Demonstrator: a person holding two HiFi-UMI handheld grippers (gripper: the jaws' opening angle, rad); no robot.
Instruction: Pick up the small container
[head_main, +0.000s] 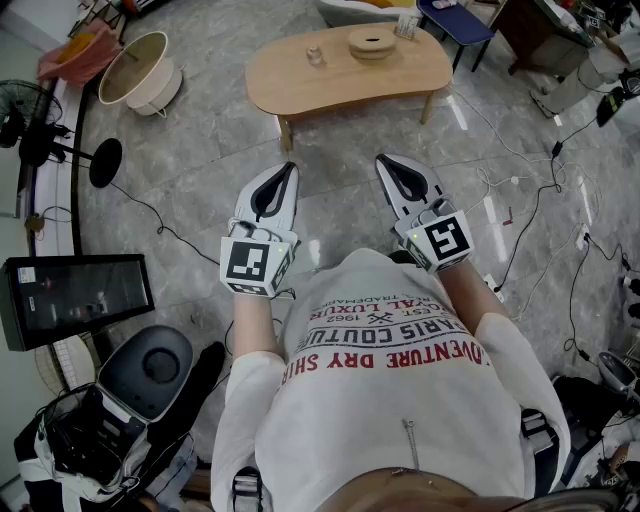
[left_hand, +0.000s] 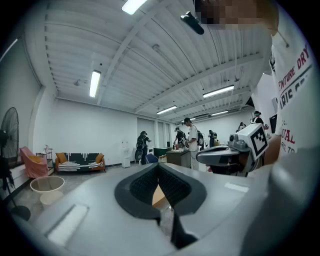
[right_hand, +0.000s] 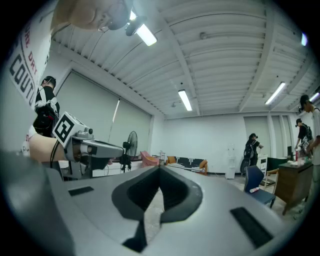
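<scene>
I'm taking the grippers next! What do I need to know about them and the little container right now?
Left gripper: shut, empty.
Right gripper: shut, empty.
Container: on the wooden table ahead, well beyond both grippers, left of a round wooden dish.
Done: nothing yet; the container is untouched.
Left: step up to the table, open one gripper, close it on the container and lift.

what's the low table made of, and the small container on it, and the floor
The low table looks like light wood or veneer, matt, even tan top. The small container seems clear glass or plastic, see-through; too small to be sure. The floor is polished grey stone or tile, veined, with bright reflections.
</scene>
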